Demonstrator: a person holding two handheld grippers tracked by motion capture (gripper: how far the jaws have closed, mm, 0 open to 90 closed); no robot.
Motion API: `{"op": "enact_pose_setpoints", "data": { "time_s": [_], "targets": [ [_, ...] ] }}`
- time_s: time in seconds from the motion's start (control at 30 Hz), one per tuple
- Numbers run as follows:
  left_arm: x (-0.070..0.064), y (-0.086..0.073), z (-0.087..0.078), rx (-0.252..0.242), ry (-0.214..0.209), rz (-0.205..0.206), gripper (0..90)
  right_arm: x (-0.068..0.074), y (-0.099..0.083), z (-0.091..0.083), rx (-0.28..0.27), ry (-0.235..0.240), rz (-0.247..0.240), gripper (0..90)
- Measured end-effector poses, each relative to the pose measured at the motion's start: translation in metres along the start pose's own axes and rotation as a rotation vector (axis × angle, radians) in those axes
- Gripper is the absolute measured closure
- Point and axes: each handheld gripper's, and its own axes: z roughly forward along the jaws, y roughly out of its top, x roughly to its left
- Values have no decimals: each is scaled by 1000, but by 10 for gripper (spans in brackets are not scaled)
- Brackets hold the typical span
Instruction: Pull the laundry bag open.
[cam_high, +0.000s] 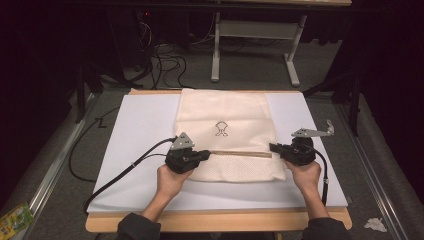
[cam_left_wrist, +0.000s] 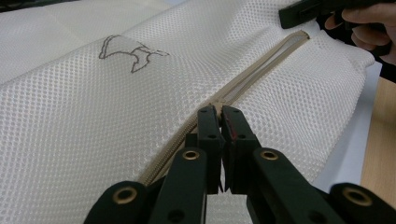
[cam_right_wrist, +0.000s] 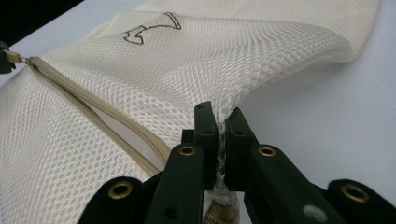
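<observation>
A cream mesh laundry bag (cam_high: 225, 135) is laid flat in the middle of the high view, on a white board (cam_high: 135, 130) set on a wooden table (cam_high: 215, 220). A small dark animal drawing (cam_high: 222, 129) is printed on the bag. A tan zipper (cam_high: 240, 153) is seen across the lower part of the bag, partly open. A crumpled white scrap (cam_high: 375, 224) is seen at the lower right, and a green packet (cam_high: 14, 220) at the lower left.

The left gripper (cam_left_wrist: 219, 112) is pressed nearly closed on the zipper slider (cam_left_wrist: 215, 108), in the middle of its view. The right gripper (cam_right_wrist: 219, 116) is squeezed tight on a fold of the bag's mesh edge (cam_right_wrist: 223, 109). Nothing is in the way.
</observation>
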Motion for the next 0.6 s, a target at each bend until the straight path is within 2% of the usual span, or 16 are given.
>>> {"op": "enact_pose_setpoints", "data": {
  "time_s": [0.07, 0.3, 0.6],
  "targets": [
    [0, 0, -2, -4, 5, 3, 871, 1, 0, 0, -15, -2, -6, 878],
    [4, -5, -3, -6, 2, -7, 871, 4, 0, 5, -4, 0, -13, 878],
    [9, -11, -12, -12, 22, -24, 871, 4, 0, 5, 2, -6, -4, 878]
  ]
}}
